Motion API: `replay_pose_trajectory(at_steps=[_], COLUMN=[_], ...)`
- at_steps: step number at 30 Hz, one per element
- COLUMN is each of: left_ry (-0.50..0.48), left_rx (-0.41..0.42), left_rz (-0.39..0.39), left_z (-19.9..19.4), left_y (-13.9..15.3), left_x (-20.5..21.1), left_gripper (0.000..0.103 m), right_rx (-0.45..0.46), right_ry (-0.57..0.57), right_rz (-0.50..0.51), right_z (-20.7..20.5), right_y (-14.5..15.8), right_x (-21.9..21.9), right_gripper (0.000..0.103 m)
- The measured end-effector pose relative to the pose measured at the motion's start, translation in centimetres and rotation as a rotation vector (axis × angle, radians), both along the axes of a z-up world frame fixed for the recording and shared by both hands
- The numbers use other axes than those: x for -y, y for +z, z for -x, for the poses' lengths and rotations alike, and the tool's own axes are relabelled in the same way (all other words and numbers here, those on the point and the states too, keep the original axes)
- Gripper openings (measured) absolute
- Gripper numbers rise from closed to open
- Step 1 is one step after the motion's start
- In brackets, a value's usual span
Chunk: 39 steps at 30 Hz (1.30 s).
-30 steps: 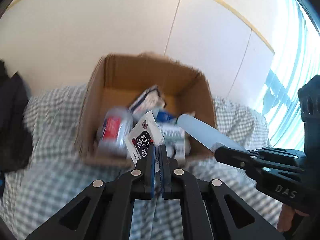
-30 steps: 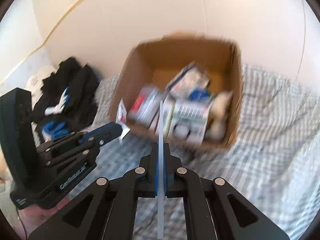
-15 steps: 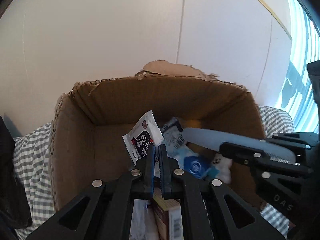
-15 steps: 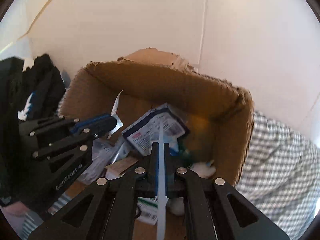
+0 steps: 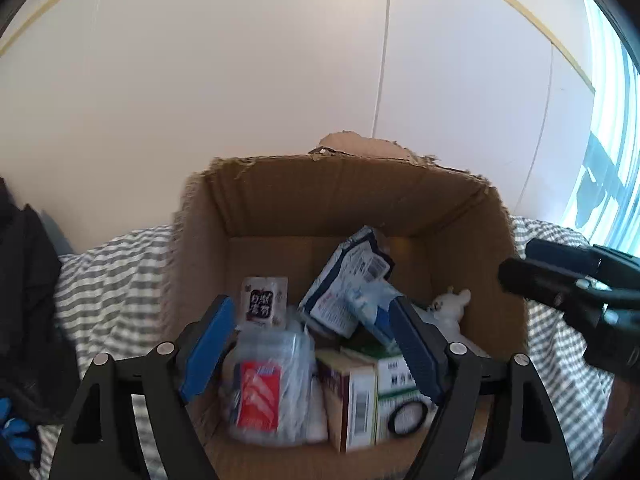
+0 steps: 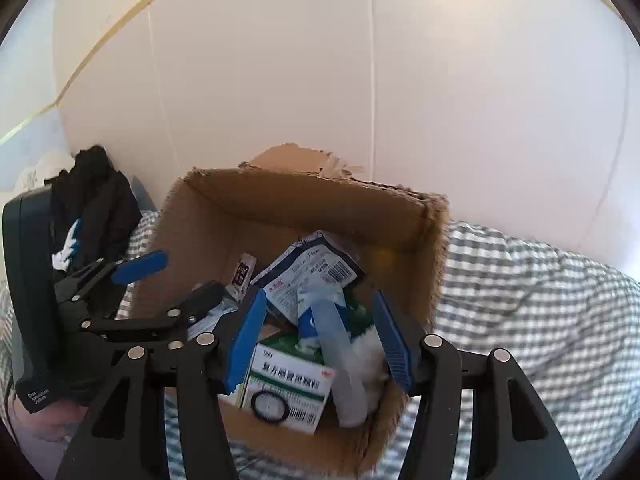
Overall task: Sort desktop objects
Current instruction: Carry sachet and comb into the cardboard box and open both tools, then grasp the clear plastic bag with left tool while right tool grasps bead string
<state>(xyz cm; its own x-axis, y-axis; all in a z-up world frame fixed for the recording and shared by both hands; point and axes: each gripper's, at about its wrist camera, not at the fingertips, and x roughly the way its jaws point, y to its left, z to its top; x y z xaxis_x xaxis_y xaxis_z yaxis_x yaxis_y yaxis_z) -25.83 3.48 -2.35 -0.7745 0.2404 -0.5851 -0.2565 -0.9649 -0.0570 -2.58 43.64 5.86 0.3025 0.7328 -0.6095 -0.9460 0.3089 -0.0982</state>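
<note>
An open cardboard box (image 5: 304, 200) (image 6: 224, 232) sits on a checked cloth. My left gripper (image 5: 312, 344) is open and empty over the box's near side. The small black-and-white snack packet (image 5: 264, 300) (image 6: 242, 270) lies loose inside at the left. My right gripper (image 6: 320, 340) is open and empty above the box. The pale blue flat stick (image 6: 340, 356) lies loose between its fingers, leaning on a green-and-white medicine box (image 6: 288, 384) (image 5: 400, 396). A blue-and-white pouch (image 5: 348, 280) (image 6: 316, 268) and a clear bag with a red label (image 5: 264, 384) lie inside too.
The checked cloth (image 6: 540, 300) (image 5: 112, 268) covers the surface around the box. A pile of black clothes (image 6: 96, 208) (image 5: 28, 280) lies to the left. A white wall stands just behind the box. The right gripper shows in the left wrist view (image 5: 568, 276).
Both grippers have opened over the box. The snack packet has dropped from the left one into the box, and the pale blue stick has dropped from the right one.
</note>
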Motion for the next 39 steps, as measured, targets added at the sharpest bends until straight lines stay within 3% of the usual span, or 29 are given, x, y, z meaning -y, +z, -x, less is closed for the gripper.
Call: replay_pose_trajectory(at_steps=[8, 10, 17, 22, 28, 32, 39], left_ry=[0.029, 0.028, 0.022, 0.046, 0.087, 0.081, 0.178], left_rx=[0.022, 0.018, 0.023, 0.087, 0.219, 0.328, 0.34], left_rz=[0.03, 0.039, 0.064, 0.059, 0.012, -0.026, -0.043], left_z=[-5.9, -7.4, -9.9, -10.4, -8.8, -7.1, -4.6], left_y=[1.2, 1.6, 1.1, -2.7, -9.4, -13.5, -16.7], left_x=[2.3, 2.0, 1.5, 1.2, 0.2, -0.6, -1.9], left_gripper=[0.09, 0.095, 0.102, 0.102, 0.102, 0.101, 0.099], right_rx=[-0.022, -0.025, -0.038, -0.058, -0.103, -0.18, -0.2], right_ry=[-0.007, -0.011, -0.007, -0.025, -0.061, -0.071, -0.057], right_rz=[0.017, 0.023, 0.045, 0.073, 0.119, 0.161, 0.179], right_z=[2.9, 3.4, 4.7, 4.4, 2.6, 1.4, 1.1], right_y=[1.2, 1.2, 0.2, -2.7, -7.6, -9.9, -10.8], right_x=[6.2, 7.4, 9.2, 9.3, 9.0, 8.7, 8.5], right_gripper=[0.058, 0.059, 0.059, 0.059, 0.059, 0.059, 0.059])
